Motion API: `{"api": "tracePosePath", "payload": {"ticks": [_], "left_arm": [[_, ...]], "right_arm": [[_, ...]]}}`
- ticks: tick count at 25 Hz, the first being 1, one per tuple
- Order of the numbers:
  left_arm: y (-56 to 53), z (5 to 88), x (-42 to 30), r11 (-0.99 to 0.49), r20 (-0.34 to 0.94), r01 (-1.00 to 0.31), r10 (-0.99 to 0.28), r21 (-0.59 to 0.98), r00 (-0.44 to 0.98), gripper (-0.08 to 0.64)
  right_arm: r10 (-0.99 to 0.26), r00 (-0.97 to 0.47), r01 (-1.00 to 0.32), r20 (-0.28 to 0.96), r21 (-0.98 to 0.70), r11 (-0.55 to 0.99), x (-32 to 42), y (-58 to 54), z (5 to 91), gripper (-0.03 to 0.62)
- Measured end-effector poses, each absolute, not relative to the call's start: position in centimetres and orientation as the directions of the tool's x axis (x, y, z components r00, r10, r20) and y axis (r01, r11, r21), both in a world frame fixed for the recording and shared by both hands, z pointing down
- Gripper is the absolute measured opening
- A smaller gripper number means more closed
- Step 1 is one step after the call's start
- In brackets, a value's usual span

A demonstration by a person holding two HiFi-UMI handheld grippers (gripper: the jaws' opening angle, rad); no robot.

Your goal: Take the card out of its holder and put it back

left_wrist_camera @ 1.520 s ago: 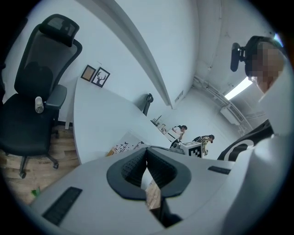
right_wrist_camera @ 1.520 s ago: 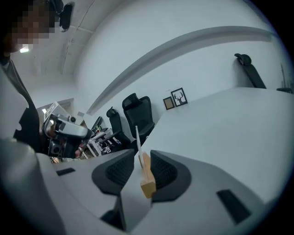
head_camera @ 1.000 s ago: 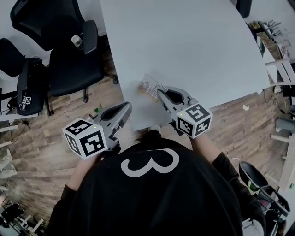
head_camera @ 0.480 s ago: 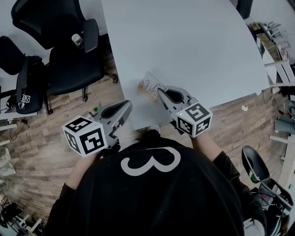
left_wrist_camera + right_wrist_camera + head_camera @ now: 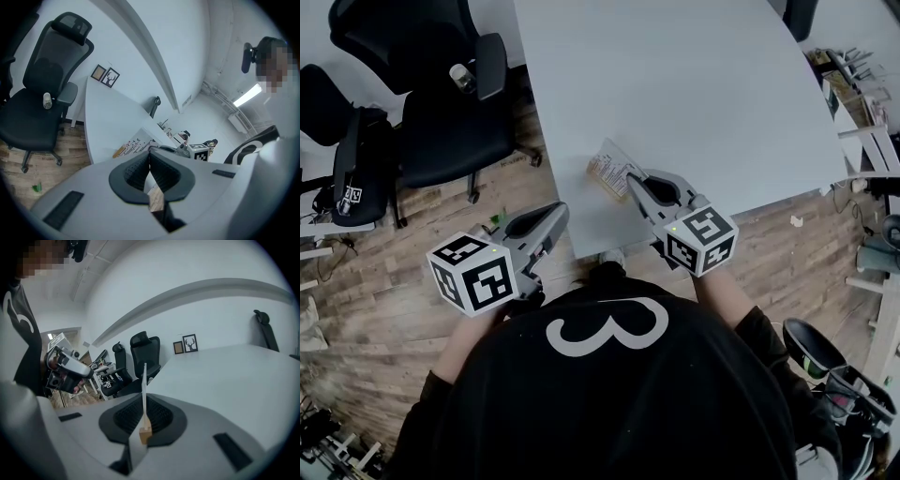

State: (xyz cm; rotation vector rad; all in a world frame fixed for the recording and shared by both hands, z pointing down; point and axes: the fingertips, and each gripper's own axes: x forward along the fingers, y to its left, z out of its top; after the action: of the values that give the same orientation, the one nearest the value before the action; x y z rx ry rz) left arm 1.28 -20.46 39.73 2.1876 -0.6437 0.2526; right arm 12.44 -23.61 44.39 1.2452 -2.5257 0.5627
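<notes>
While the right gripper (image 5: pixel 144 398) has just been closing, its jaws now stand nearly together, pads pressed on one card (image 5: pixel 144 383) seen edge-on as a thin upright line. One small wooden holder (image 5: pixel 146 432) sits at the card's foot, deep between the jaws. Whether the card is fully seated in the slot can't be made out.

Left gripper (image 5: pixel 150 154): jaws meet at the tips, nothing between them. From the head view it hangs off the worktop's near edge, over wood floor, apart from the card.

Head view count: two grippers, two marker cubes, one card near the edge of the pale worktop (image 5: pixel 675 84). The right gripper's jaws cover the card's near corner. Its print is too small to read.

Outward:
- Two black office chairs (image 5: pixel 441 127) stand left of the worktop. The farther one is cut by the frame edge.
- One small bottle (image 5: pixel 462 77) sits on an armrest.
- Two framed pictures (image 5: pixel 185 345) lean at the wall.
- The person's hands are hidden behind the cubes.
</notes>
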Motion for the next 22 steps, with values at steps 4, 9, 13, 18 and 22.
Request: {"api": "tracePosePath", "payload": {"ticks": [4,9,13,18,22], "left_arm": [[-20.0,39.4,0.8,-0.539,0.373,-0.52,-0.365,0.662,0.853,0.014],[-19.3,38.8,0.0,-0.55,0.357,-0.513,-0.371,0.659,0.857,0.014],[-18.7,38.4,-0.8,-0.56,0.341,-0.505,-0.377,0.657,0.861,0.014],[-17.8,37.8,-1.7,-0.57,0.316,-0.493,-0.385,0.657,0.867,0.014],[-16.8,37.1,-2.3,-0.581,0.292,-0.481,-0.392,0.656,0.873,0.014]], "right_arm": [[-0.711,-0.582,-0.809,0.394,-0.193,0.555,12.4,-23.4,43.6,0.023],[-0.733,-0.566,-0.82,0.378,-0.166,0.548,12.3,-23.3,42.4,0.023],[-0.755,-0.545,-0.833,0.365,-0.138,0.535,12.3,-23.1,41.3,0.023],[-0.785,-0.516,-0.85,0.341,-0.094,0.518,12.4,-22.7,39.5,0.023],[-0.81,-0.494,-0.862,0.317,-0.056,0.504,12.4,-21.9,37.7,0.023]]}}
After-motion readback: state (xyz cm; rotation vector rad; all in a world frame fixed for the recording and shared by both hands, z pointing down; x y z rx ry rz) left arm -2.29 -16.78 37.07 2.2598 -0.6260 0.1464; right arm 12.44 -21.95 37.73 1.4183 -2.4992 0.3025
